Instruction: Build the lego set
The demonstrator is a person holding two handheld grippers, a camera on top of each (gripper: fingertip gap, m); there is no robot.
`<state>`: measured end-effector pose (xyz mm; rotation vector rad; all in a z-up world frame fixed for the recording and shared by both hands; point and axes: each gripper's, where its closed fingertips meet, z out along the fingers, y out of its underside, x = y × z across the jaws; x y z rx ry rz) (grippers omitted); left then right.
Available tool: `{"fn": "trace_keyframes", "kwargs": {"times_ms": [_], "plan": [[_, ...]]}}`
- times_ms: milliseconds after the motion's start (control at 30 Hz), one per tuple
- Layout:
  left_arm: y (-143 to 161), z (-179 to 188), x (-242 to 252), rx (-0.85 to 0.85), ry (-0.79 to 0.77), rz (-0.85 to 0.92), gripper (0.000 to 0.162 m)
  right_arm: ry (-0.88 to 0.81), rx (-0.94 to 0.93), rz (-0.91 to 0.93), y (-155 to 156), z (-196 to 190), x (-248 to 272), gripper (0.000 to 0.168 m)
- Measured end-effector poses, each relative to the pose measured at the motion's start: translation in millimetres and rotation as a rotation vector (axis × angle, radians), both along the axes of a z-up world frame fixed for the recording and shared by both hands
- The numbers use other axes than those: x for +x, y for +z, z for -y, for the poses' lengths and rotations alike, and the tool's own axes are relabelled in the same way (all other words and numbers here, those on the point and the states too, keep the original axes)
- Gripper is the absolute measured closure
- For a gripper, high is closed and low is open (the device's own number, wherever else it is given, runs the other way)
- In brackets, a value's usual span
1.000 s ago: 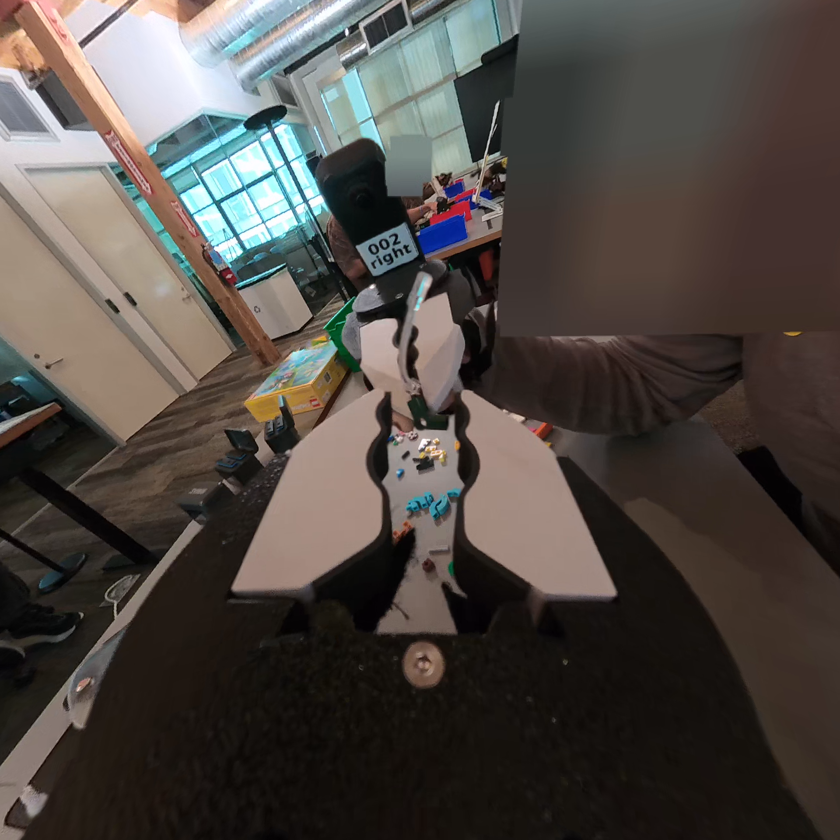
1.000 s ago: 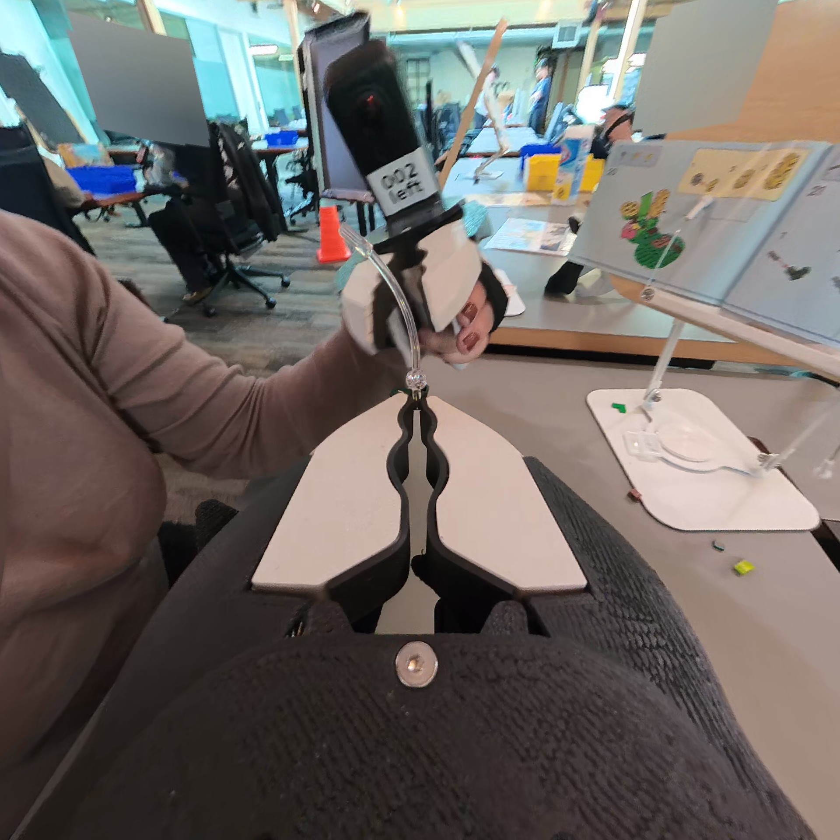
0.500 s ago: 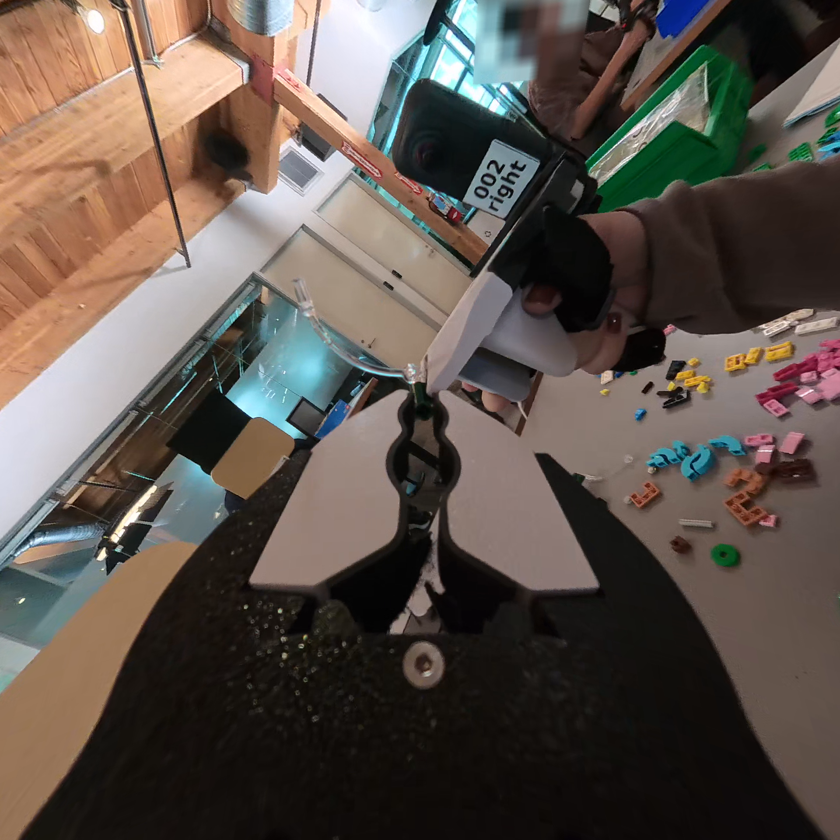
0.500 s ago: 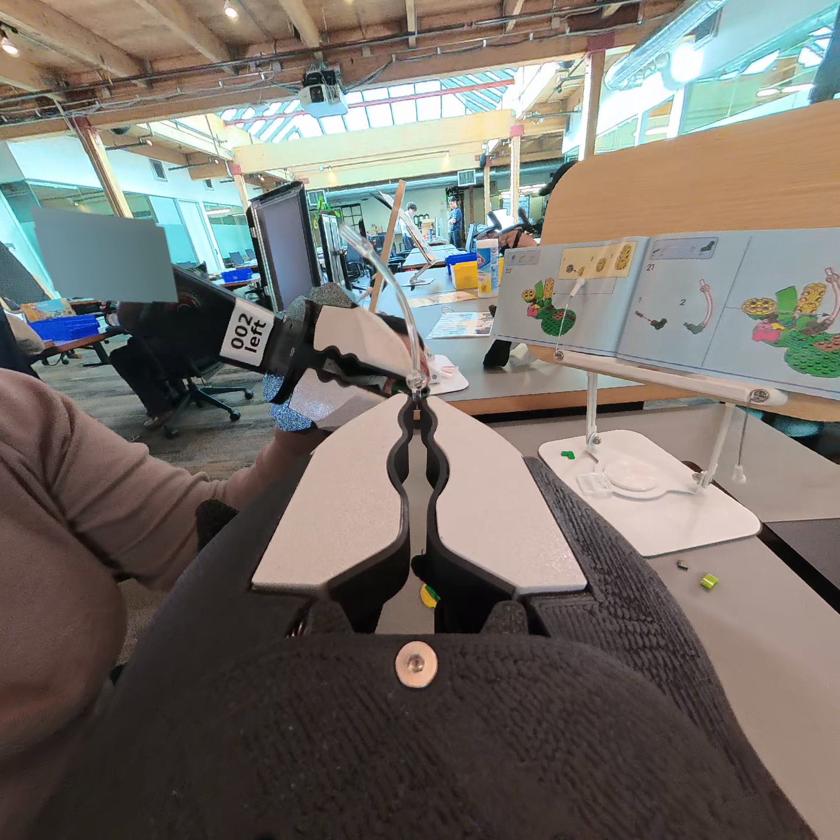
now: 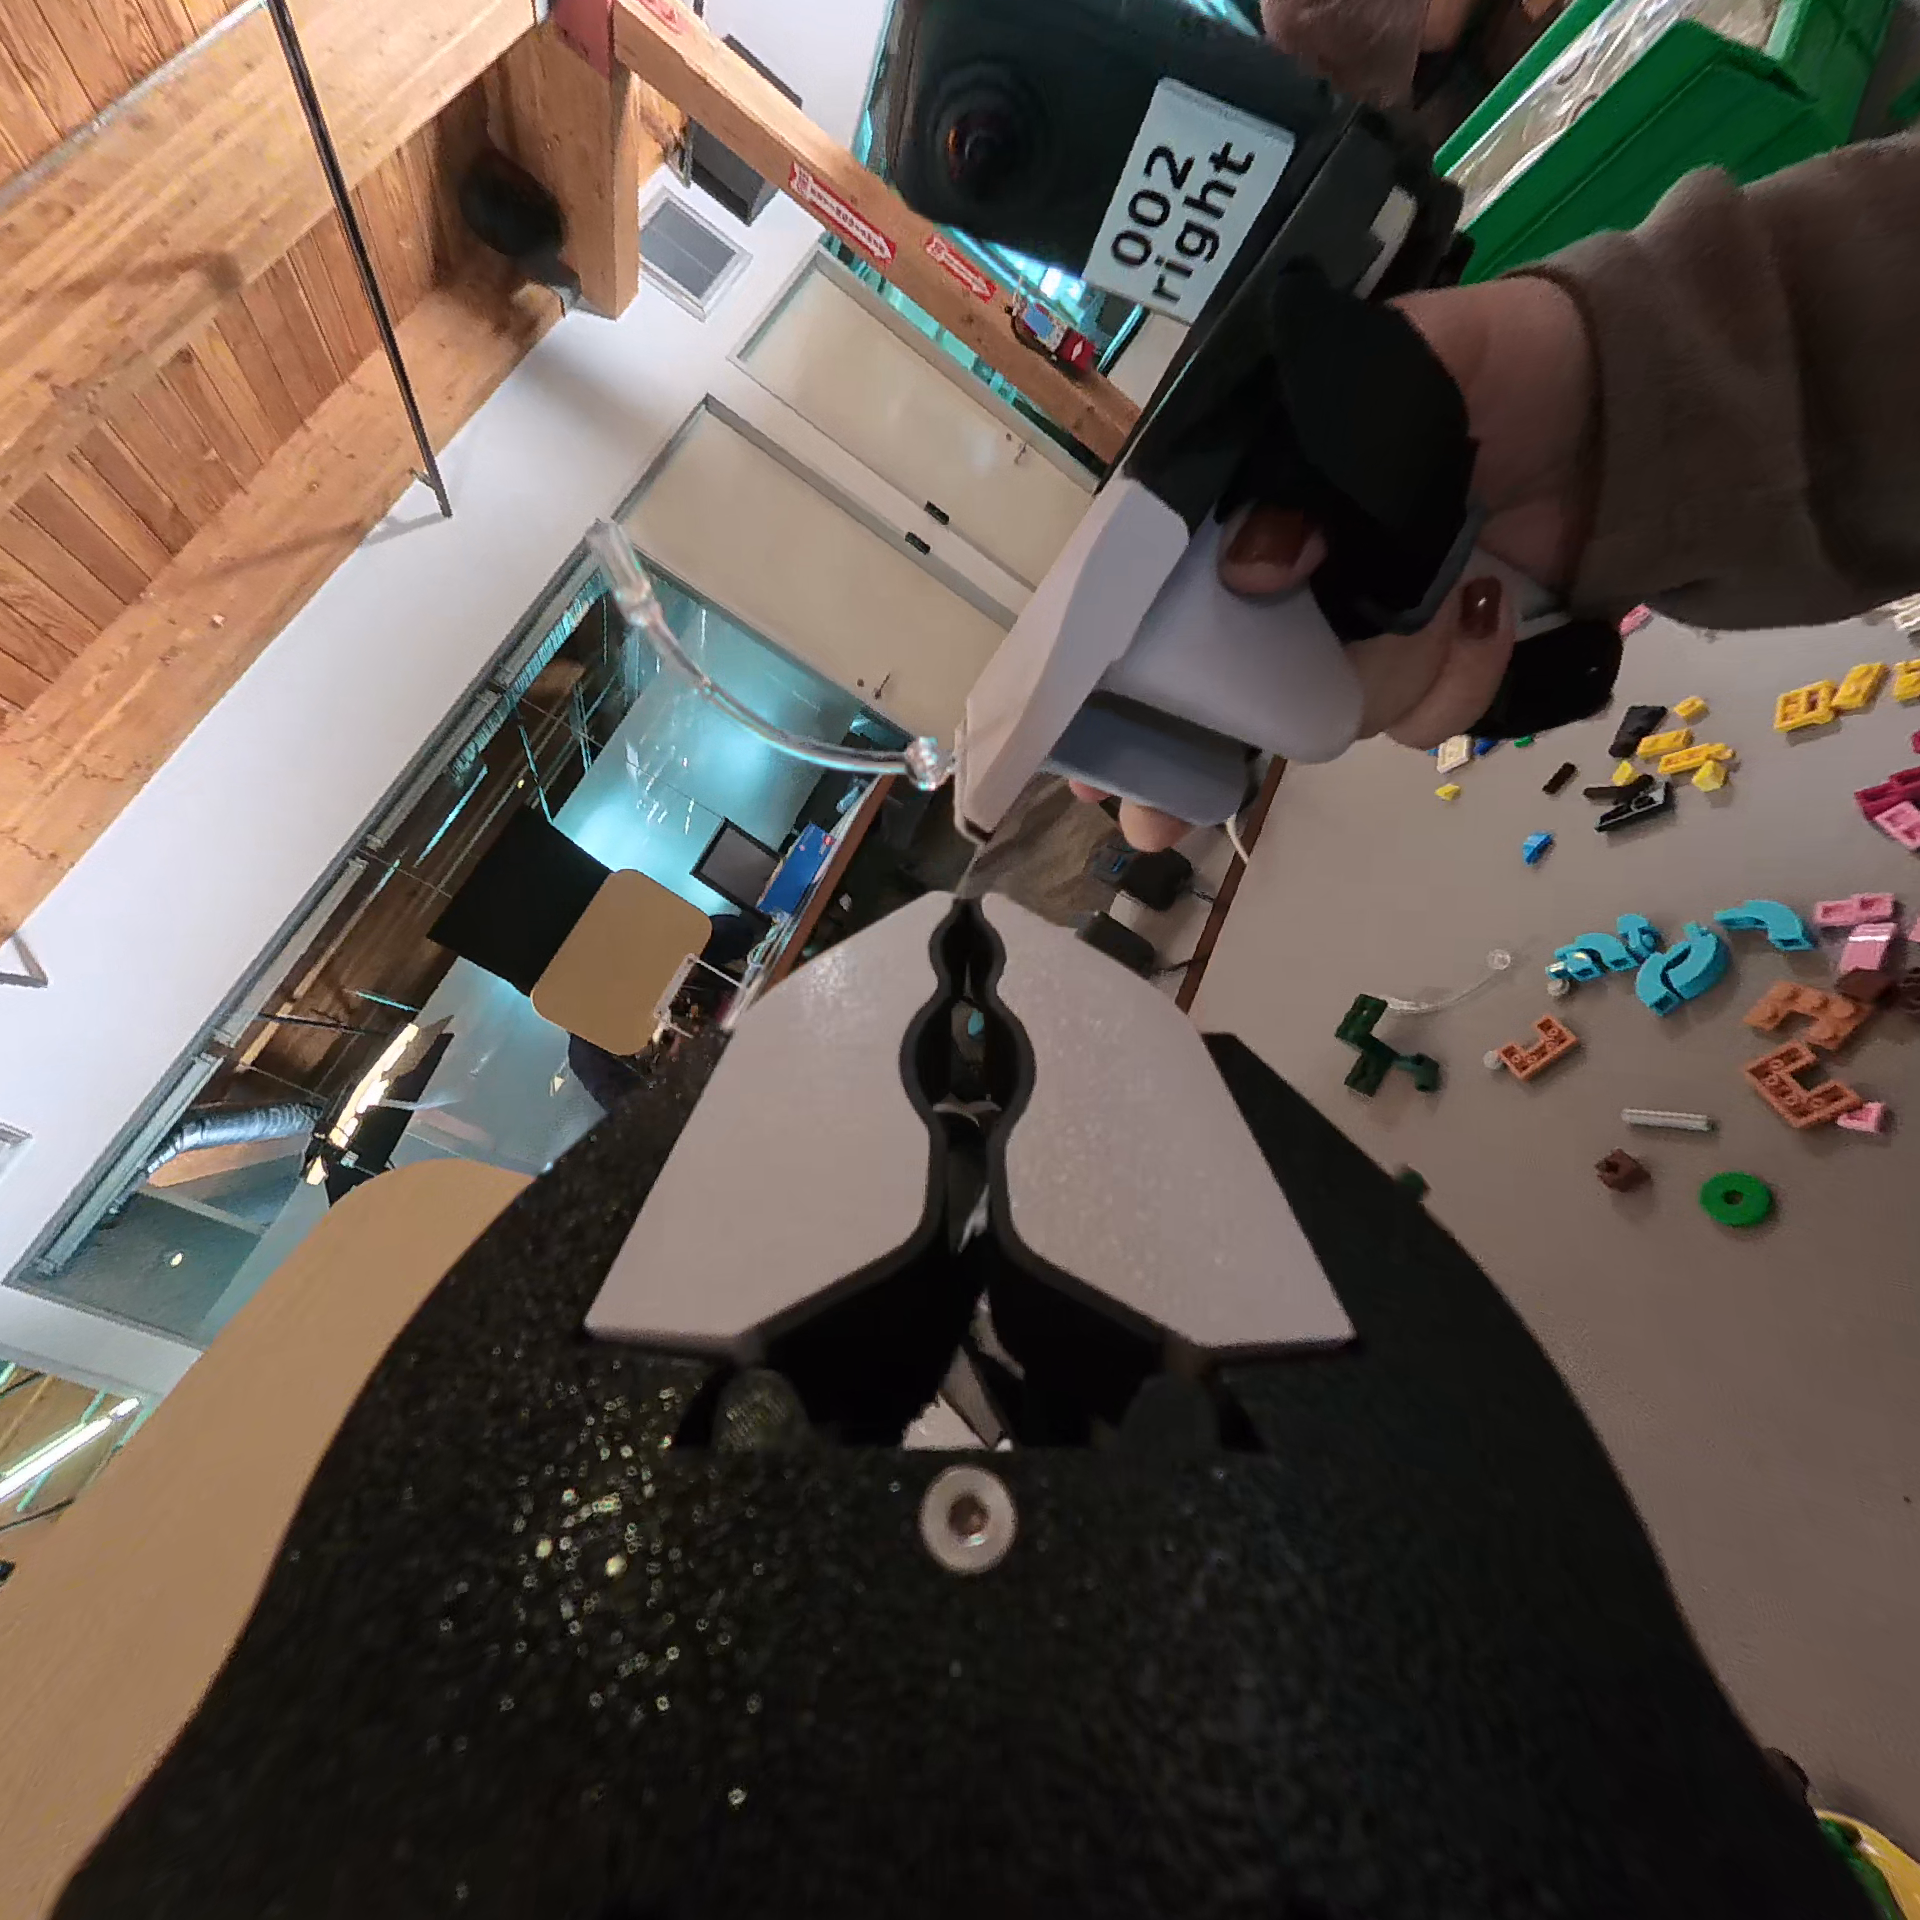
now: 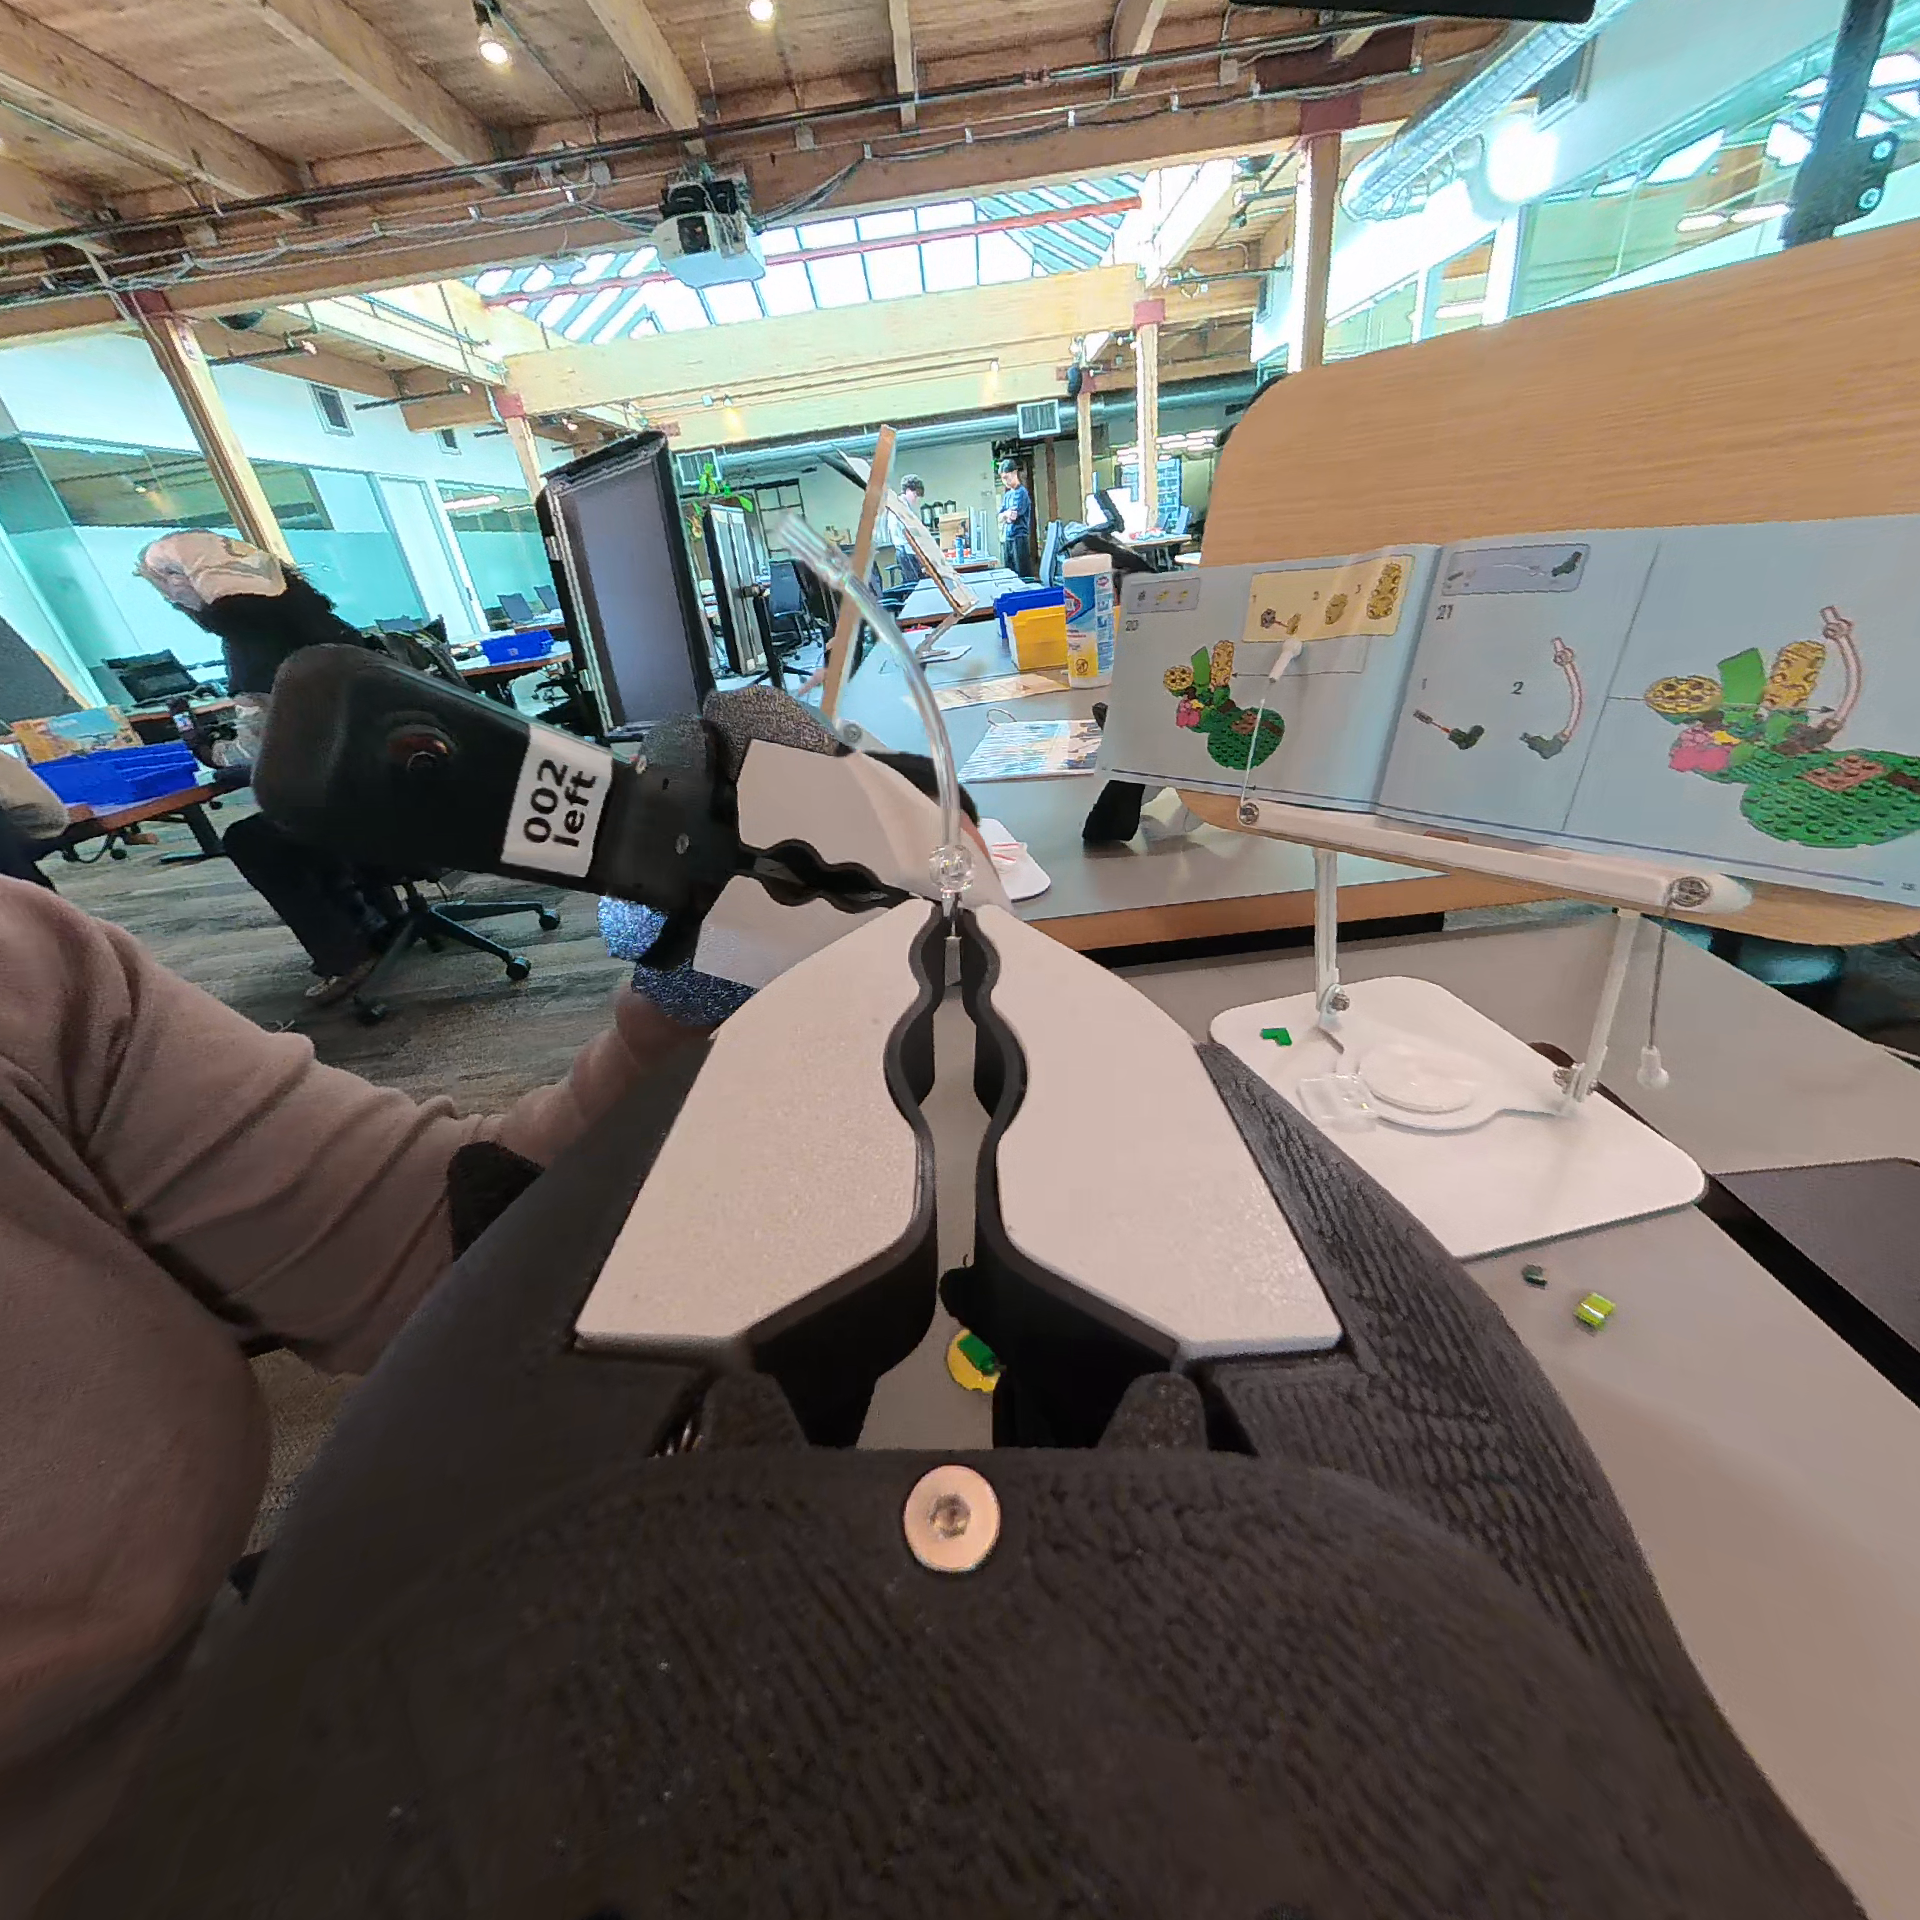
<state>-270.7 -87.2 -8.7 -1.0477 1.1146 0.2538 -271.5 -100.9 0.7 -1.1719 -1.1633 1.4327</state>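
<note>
My right gripper (image 6: pixel 951 920) is shut on the pin end of a clear curved tube (image 6: pixel 951 868), which arcs up and to the left. In the left wrist view the same gripper (image 5: pixel 966 821) comes in from the upper right, with the tube (image 5: pixel 923 761) sticking out past its tip. My left gripper (image 5: pixel 961 914) is shut with nothing seen in it, tips just below the right gripper's tips. It also shows in the right wrist view (image 6: pixel 894 894), lying sideways and almost touching. A dark green piece (image 5: pixel 1382 1049) lies on the grey table.
Loose bricks lie to the right: teal curves (image 5: pixel 1662 966), orange plates (image 5: pixel 1797 1081), a green ring (image 5: pixel 1733 1200), yellow bits (image 5: pixel 1662 748). An open instruction booklet (image 6: pixel 1507 675) sits on a white stand (image 6: pixel 1507 1143). Small green bits (image 6: pixel 1590 1309) lie near it. Less than 4 cm separates the two grippers' tips. The dark green piece (image 5: pixel 1382 1049) is about 30 centimetres from both grippers' fingertips.
The left gripper went from open to shut and rolled onto its side. The dark green piece seen at the tube's end earlier is gone from there. Both grippers rose from the table.
</note>
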Motion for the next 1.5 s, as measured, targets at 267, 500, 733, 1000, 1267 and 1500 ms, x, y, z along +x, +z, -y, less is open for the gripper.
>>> {"fn": "trace_keyframes", "kwargs": {"times_ms": [267,500,733,1000,1267,1500], "plan": [[-0.8,-10.4,-22.1,-0.068,0.064,0.06,0.16,-0.123,0.02,0.121,-19.3,-22.4,3.1,0.168],[-19.4,-23.8,-34.0,-0.38,-0.001,0.273,0.147,-0.299,0.16,0.342,-58.2,-48.3,-6.1,0.168],[-11.7,-24.8,-21.5,-0.486,-0.133,0.458,0.148,-0.476,0.498,0.378,-53.0,-53.8,-11.9,0.167],[-5.7,-13.1,-21.2,-0.361,-0.183,0.365,0.158,-0.384,0.607,0.364,-55.7,-33.4,-18.4,0.16],[-19.2,61.8,-5.4,-0.477,-0.694,0.198,0.159,0.424,-0.122,0.274,-56.8,45.2,2.8,0.146],[-36.4,71.9,-0.4,-0.556,-0.707,0.08,0.159,0.601,-0.264,0.369,-67.5,71.1,-1.0,0.154]]}}
